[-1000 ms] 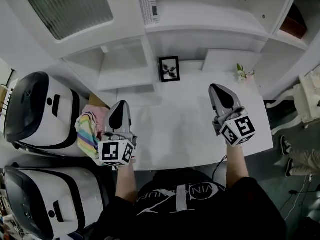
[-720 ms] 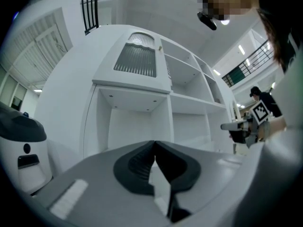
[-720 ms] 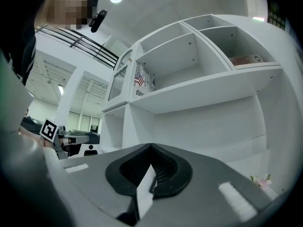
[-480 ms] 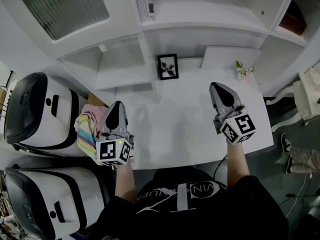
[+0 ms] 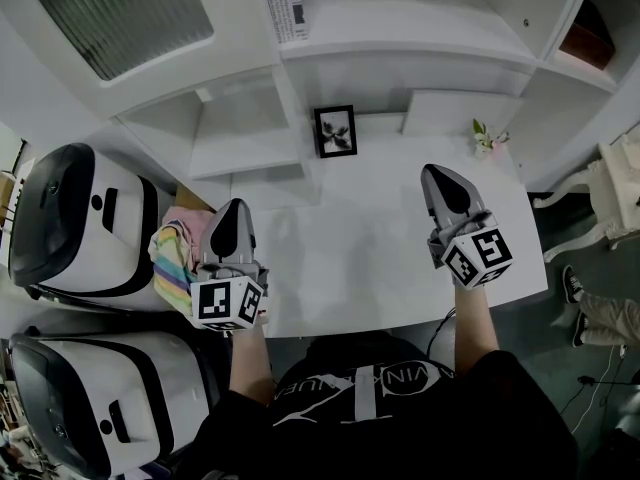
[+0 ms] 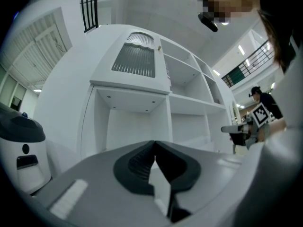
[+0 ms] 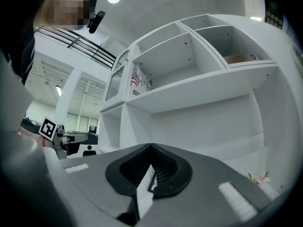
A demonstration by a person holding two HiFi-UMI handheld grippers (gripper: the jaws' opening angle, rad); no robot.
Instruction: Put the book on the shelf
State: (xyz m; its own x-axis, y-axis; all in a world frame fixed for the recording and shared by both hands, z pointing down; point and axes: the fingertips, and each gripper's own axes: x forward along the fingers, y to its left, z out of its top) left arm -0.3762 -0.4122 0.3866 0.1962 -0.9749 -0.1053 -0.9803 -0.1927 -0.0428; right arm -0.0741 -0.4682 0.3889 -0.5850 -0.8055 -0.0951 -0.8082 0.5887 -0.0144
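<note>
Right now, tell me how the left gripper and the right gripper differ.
The left gripper is by the left edge of the desk, beside the striped cloth; the right gripper is over the desk's right side, nearer the flower sprig. The right gripper reaches further in toward the shelf unit than the left gripper. Shared: both point at the shelf unit, jaws shut on nothing.

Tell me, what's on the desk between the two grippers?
Nothing: in the head view, only bare white desk separates the left gripper and the right gripper.
</note>
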